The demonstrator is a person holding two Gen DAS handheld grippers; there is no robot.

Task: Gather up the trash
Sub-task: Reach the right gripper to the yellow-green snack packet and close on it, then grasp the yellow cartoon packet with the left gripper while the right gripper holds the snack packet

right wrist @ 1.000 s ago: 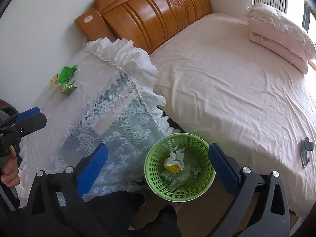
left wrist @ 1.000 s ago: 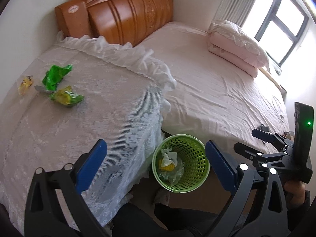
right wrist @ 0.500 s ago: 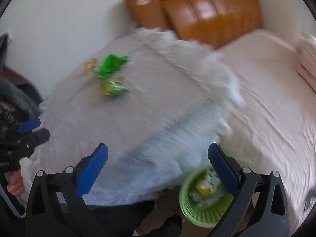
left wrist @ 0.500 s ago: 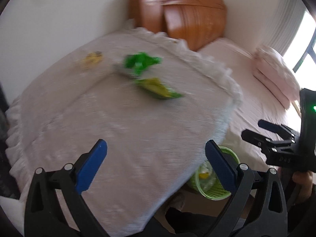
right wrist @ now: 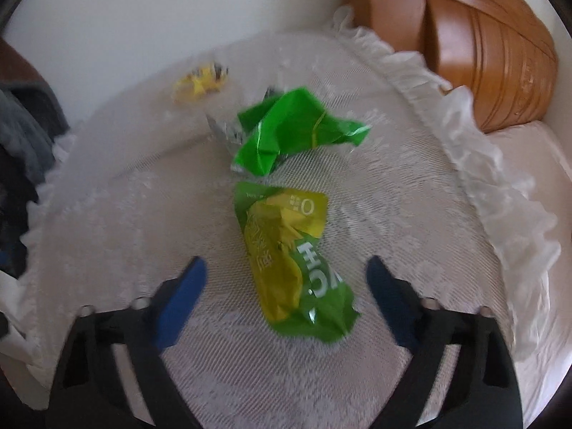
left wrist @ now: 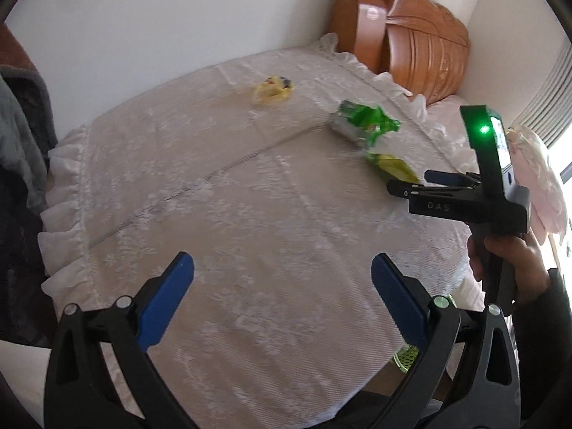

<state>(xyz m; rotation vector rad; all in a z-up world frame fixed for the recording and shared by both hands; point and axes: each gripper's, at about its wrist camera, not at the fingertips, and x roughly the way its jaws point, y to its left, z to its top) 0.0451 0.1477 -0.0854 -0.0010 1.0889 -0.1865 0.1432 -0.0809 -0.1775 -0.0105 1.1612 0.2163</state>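
Three wrappers lie on a lace-covered table (left wrist: 250, 214). A green and yellow snack bag (right wrist: 293, 261) lies between the open fingers of my right gripper (right wrist: 286, 282), which hovers just over it. It also shows in the left wrist view (left wrist: 391, 166). A crumpled green wrapper (right wrist: 296, 128) lies just beyond it. A small yellow wrapper (right wrist: 202, 82) lies farther back. My left gripper (left wrist: 282, 300) is open and empty over the near part of the table. My right gripper shows in the left wrist view (left wrist: 414, 184).
A green mesh bin (left wrist: 405, 357) peeks out below the table's right edge. A wooden headboard (left wrist: 422, 50) and a pink bed (right wrist: 536, 164) stand to the right. Dark clothing (left wrist: 21, 136) hangs at the left. A white wall lies behind the table.
Both grippers swung left from over the bin to over the table. My right gripper moved in close to the green and yellow snack bag. Both stayed open.
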